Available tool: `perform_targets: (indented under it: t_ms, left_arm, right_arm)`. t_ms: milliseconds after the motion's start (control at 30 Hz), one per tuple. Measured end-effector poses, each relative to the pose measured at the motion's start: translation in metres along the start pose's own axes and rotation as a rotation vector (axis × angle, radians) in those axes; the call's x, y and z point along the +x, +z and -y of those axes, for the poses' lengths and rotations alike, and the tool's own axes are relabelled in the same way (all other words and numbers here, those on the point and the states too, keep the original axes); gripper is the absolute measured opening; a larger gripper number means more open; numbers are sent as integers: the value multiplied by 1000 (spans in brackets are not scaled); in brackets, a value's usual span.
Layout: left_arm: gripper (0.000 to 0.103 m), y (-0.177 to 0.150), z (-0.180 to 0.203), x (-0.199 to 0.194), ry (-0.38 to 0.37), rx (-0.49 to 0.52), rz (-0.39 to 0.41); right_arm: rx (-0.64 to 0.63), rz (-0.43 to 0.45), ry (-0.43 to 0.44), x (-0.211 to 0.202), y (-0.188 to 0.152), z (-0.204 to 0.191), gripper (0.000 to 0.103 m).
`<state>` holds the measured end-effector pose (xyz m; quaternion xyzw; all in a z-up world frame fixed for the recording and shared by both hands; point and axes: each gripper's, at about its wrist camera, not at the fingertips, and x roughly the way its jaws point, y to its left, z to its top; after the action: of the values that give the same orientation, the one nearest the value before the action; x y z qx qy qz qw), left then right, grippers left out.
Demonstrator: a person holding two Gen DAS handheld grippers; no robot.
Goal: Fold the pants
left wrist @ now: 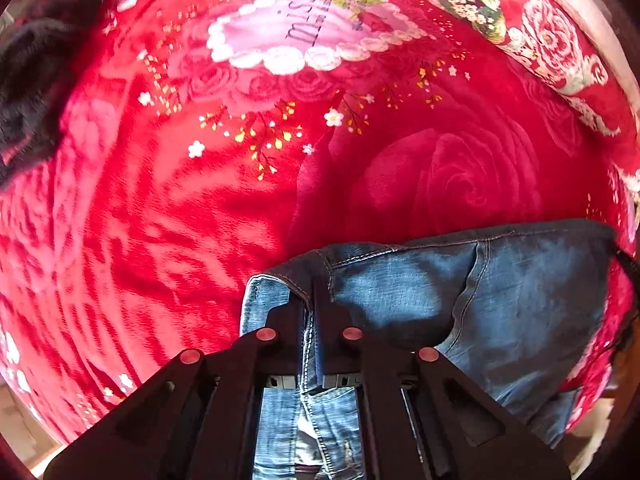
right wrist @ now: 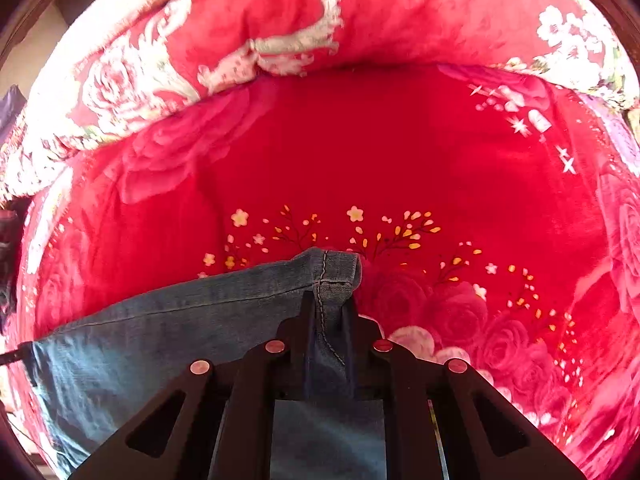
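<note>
Blue denim jeans (left wrist: 500, 300) hang above a red floral blanket (left wrist: 200, 208). My left gripper (left wrist: 310, 300) is shut on the waistband end of the jeans; the cloth runs off to the right. In the right wrist view my right gripper (right wrist: 330, 300) is shut on the hemmed leg end of the jeans (right wrist: 180, 320), with the cloth stretching away to the left. The jeans look lifted and spread between the two grippers. The lower part of the jeans is hidden behind the gripper bodies.
The red blanket (right wrist: 400, 152) covers a bed. A rolled floral quilt (right wrist: 248, 40) lies along the far side. A dark garment (left wrist: 32, 80) sits at the far left in the left wrist view. A pink heart print (left wrist: 304, 20) marks the blanket's far part.
</note>
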<state>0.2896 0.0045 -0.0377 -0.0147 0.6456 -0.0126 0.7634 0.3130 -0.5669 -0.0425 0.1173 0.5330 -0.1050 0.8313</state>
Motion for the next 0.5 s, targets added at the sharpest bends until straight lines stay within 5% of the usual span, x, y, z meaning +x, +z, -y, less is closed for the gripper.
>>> perform_targets:
  t_ms: [267,500]
  left_arm:
    - [2,-58,6,-89,26,8,264]
    - [2,-136,6,-141,-29,-12,417]
  right_arm:
    - [18,141,73,-110,-28,5,11]
    - [51,257,154,-212,-109,23,11]
